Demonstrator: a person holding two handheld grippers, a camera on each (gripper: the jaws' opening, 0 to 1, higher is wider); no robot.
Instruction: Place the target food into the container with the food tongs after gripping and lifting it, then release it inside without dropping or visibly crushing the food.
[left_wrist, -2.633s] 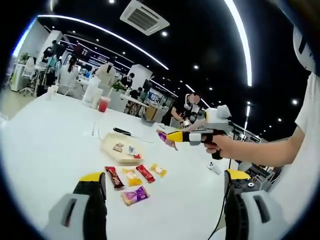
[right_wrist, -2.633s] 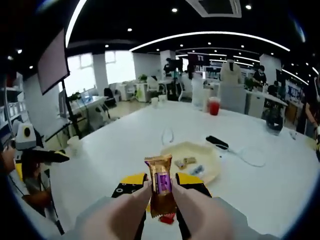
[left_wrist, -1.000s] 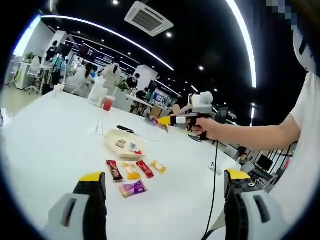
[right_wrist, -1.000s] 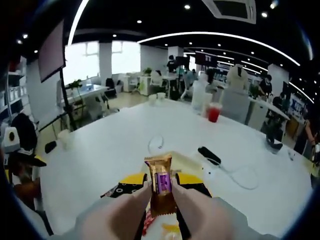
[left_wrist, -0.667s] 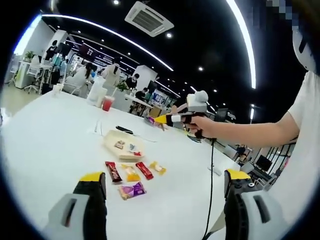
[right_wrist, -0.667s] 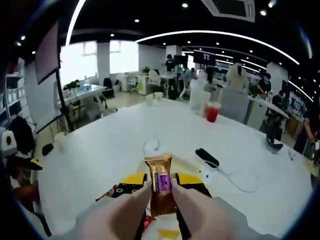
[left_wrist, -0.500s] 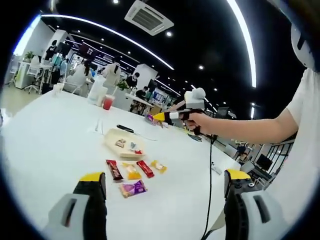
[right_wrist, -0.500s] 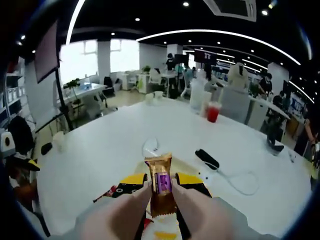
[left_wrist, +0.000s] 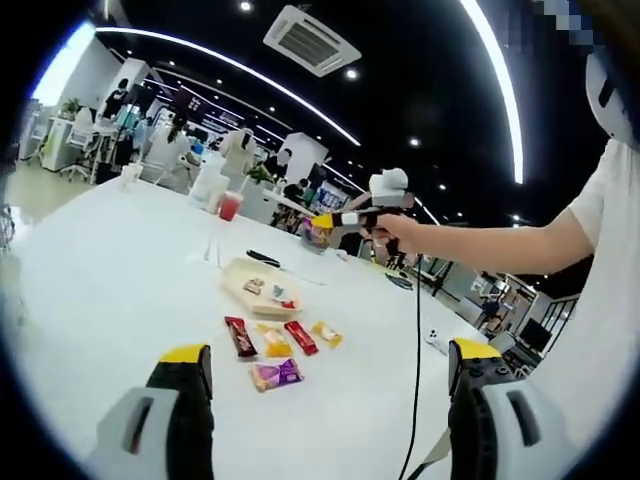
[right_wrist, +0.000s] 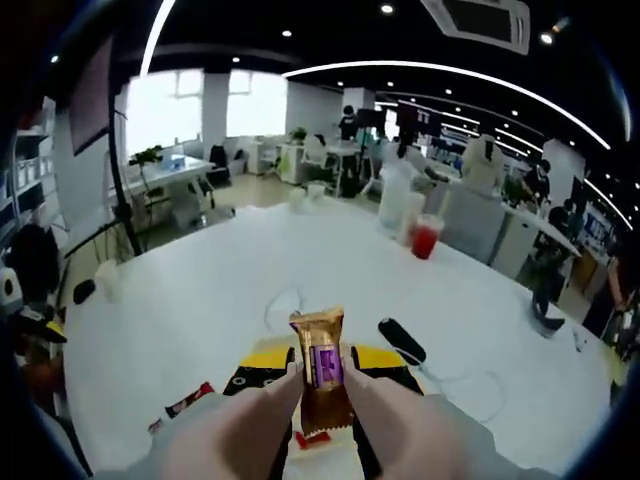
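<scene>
My right gripper (right_wrist: 322, 366) is shut on a gold-brown wrapped snack with a purple label (right_wrist: 322, 372), held upright above the white table. In the left gripper view a hand holds that right gripper (left_wrist: 326, 220) in the air, above and beyond the cream tray (left_wrist: 240, 276), which holds a few small snacks. In front of the tray lie a dark red bar (left_wrist: 239, 336), a yellow packet (left_wrist: 274, 342), a red bar (left_wrist: 300, 337), a small yellow sweet (left_wrist: 326, 333) and a purple packet (left_wrist: 276, 374). My left gripper (left_wrist: 328, 352) stands wide open over the near table.
A black oblong device (right_wrist: 401, 341) and a thin cable (right_wrist: 283, 299) lie on the table beyond the held snack. A red drink cup (right_wrist: 425, 241) stands farther back, with white bottles. A red packet (right_wrist: 190, 398) lies low at the left. People sit at desks behind.
My right gripper has carried the snack higher and farther out over the table, toward the tray's far side. My left gripper has stayed open.
</scene>
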